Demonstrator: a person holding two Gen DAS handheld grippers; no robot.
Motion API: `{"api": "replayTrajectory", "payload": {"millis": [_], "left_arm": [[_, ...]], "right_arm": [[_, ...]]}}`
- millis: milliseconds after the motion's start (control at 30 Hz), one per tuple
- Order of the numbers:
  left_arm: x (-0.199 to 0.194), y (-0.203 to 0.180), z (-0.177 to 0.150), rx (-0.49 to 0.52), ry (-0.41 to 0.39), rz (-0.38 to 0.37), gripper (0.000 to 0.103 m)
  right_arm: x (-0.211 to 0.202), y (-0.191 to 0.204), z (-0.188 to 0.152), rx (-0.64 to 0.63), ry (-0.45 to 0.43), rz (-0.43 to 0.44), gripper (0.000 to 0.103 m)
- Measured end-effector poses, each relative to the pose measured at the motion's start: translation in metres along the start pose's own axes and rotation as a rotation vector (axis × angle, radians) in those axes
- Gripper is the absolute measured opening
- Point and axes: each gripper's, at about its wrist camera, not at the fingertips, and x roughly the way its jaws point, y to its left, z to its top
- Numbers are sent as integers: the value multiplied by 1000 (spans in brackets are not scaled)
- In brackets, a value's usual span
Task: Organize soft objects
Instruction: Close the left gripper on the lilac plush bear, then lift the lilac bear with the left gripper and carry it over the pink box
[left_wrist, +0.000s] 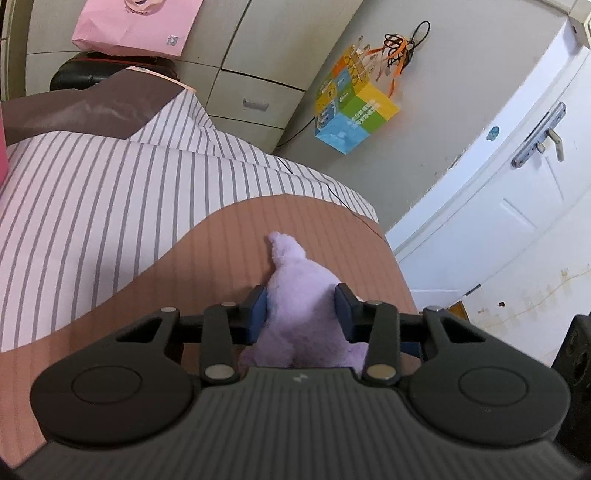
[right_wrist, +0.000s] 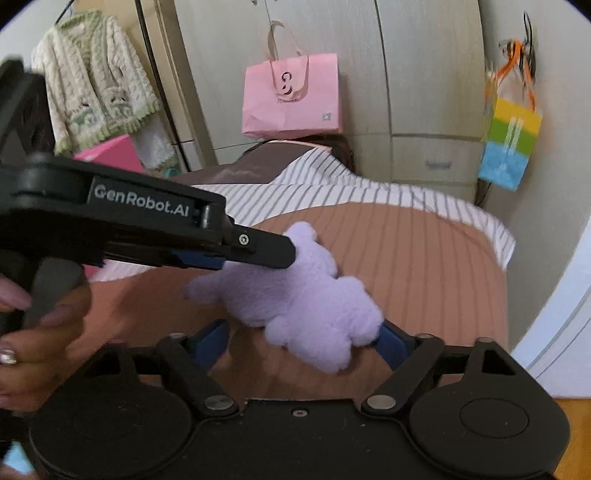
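Observation:
A lilac plush toy (left_wrist: 291, 266) lies on a brown ribbed mat (left_wrist: 207, 266) spread over a striped sheet. My left gripper (left_wrist: 301, 297) is shut on its middle, both blue pads pressed into the fur. In the right wrist view the same left gripper (right_wrist: 284, 253) comes in from the left, its tips sunk in the plush toy (right_wrist: 295, 299). My right gripper (right_wrist: 301, 338) stands open and low over the mat. The toy's near end hangs between its wide fingers: the right pad (right_wrist: 389, 341) is beside the fur and the left pad is well apart from it. A hand (right_wrist: 33, 332) holds the left gripper's handle.
The striped sheet (left_wrist: 92, 192) covers the bed beyond the mat. A pink paper bag (right_wrist: 291, 99) stands at the head end and a pink box (right_wrist: 114, 153) at the left. A colourful bag (left_wrist: 354, 110) hangs on the wardrobe. A white door (left_wrist: 517, 206) is at the right and a knitted cardigan (right_wrist: 96, 81) hangs at the left.

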Motion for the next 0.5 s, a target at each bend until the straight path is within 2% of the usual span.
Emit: {"api": "replayTrajectory", "payload": {"millis": [133, 233, 500], "left_arm": [[2, 5, -3, -20, 9, -29, 38], [1, 1, -7, -7, 1, -14, 37], [-13, -23, -18, 105, -40, 28, 34]], "right_arm": [[3, 5, 0, -22, -15, -28, 82], [4, 4, 1, -26, -20, -34, 81], [-3, 11, -3, 1, -29, -60, 69]]}}
